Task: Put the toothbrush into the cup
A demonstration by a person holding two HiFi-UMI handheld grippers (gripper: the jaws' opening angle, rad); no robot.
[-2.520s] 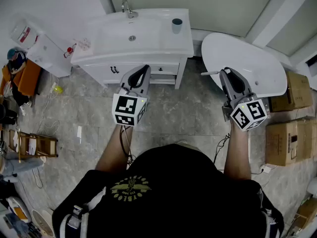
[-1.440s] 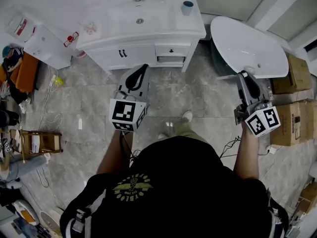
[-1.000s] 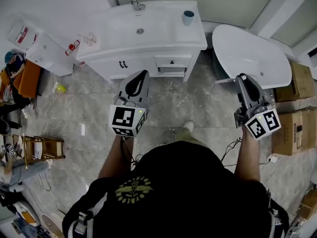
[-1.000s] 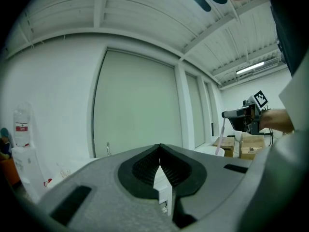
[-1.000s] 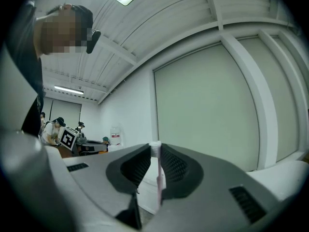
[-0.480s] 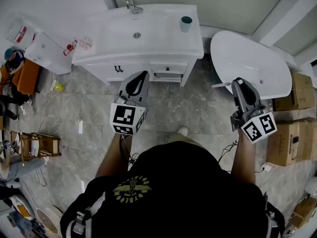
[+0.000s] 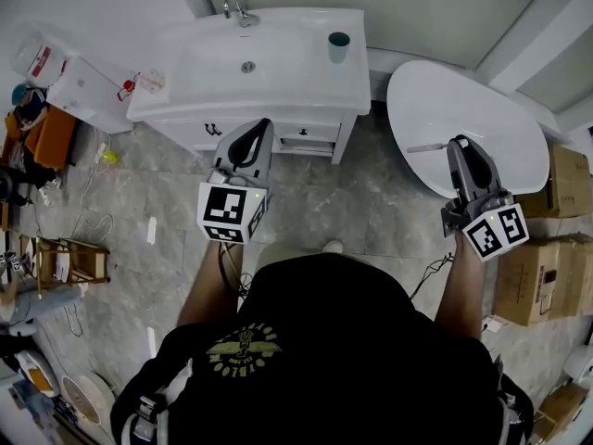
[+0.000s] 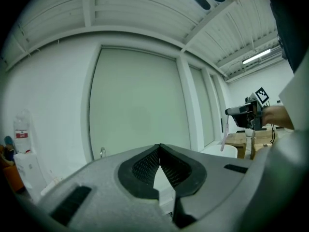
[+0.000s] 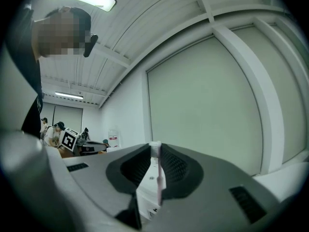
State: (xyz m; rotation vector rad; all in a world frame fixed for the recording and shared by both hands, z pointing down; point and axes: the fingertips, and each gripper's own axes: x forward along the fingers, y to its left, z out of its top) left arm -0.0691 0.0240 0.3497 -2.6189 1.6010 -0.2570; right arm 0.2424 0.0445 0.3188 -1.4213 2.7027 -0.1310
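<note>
Your toothbrush is a light, stiff, slick plastic stick; it sits pinched crosswise in your right gripper, one end poking toward 9 o'clock over the white tub; hold it by the handle, never the bristles. The cup stands at 11 o'clock from it, on the vanity top; your left gripper is clenched on nothing.
</note>
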